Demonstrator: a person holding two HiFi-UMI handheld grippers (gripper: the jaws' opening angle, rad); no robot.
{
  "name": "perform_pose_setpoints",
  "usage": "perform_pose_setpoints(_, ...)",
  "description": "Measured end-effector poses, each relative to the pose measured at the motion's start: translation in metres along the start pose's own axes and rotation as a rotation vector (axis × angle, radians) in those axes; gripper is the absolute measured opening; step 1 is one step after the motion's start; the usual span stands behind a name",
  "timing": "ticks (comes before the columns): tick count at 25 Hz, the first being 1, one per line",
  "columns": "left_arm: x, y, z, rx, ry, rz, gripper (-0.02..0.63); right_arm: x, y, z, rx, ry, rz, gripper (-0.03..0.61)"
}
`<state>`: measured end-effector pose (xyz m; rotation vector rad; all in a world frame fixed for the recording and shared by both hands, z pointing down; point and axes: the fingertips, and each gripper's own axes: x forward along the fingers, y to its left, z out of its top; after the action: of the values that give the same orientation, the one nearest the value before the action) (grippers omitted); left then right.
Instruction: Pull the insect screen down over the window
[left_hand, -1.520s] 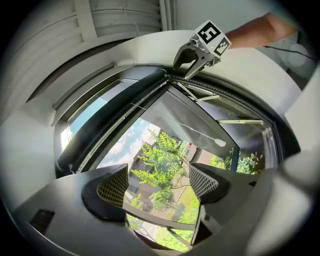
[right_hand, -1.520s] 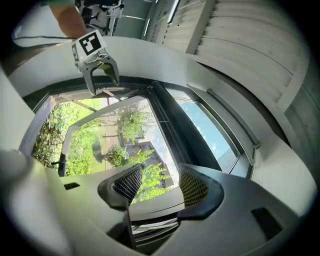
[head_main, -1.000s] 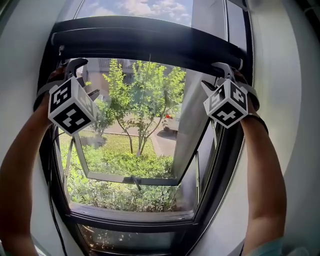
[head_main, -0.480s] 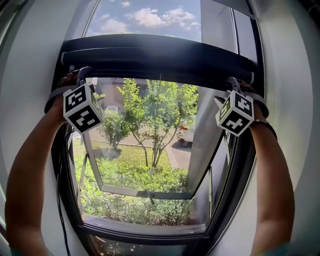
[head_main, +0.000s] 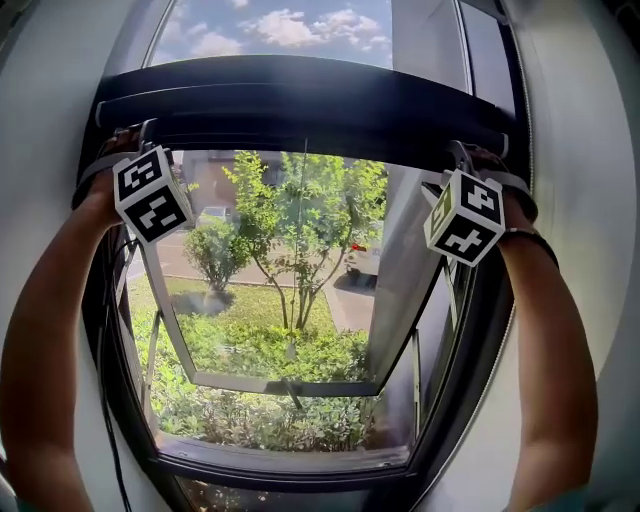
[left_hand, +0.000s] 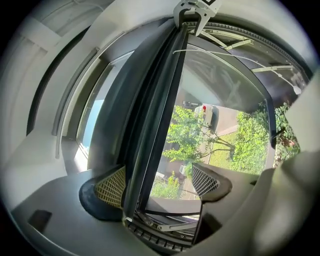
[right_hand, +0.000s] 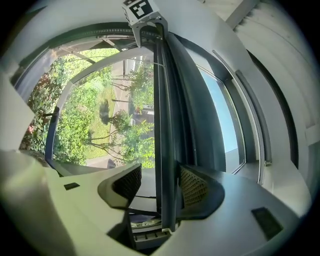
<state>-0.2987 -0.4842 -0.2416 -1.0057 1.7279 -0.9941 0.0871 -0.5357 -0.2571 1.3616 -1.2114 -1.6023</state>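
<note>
The insect screen is rolled up in a dark cassette across the window top. Its dark pull bar lies just beneath. My left gripper is at the bar's left end and my right gripper at its right end. In the left gripper view the bar runs between the wide jaws of the left gripper, against the left pad and clear of the other. In the right gripper view the bar sits inside the right gripper, against the right pad, with a gap to the left one.
The glass sash is tilted outward, with trees and lawn beyond. A thin pull cord hangs from the bar's middle. A dark cable runs down the left frame. White wall flanks the window on both sides.
The head view has shifted a little. The left marker cube has risen slightly toward the bar's left end. Both grippers stay at the bar's ends, and the bar is still at the top.
</note>
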Motion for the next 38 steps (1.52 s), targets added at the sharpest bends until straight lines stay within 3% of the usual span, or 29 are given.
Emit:
perform_pose_setpoints(3,0.009,0.0,-0.004,0.0,0.034,-0.018,0.405,0.0,0.003,0.001,-0.031,0.003,0.004,0.217)
perform_pose_setpoints(9,0.009,-0.002,-0.016,0.182,0.101,0.036,0.404,-0.005,0.011,0.001,-0.046,0.031,0.043,0.222)
perform_pose_setpoints(13,0.001,-0.011,-0.021,0.168,0.087,-0.004,0.403,-0.013,0.02,0.004,-0.051,0.039,0.084,0.222)
perform_pose_setpoints(20,-0.014,-0.048,-0.036,0.228,0.087,-0.061,0.403,-0.027,0.057,0.003,-0.054,0.051,0.132,0.222)
perform_pose_setpoints(38,-0.048,-0.128,-0.06,0.251,0.039,-0.139,0.402,-0.061,0.133,0.003,-0.062,0.046,0.226,0.221)
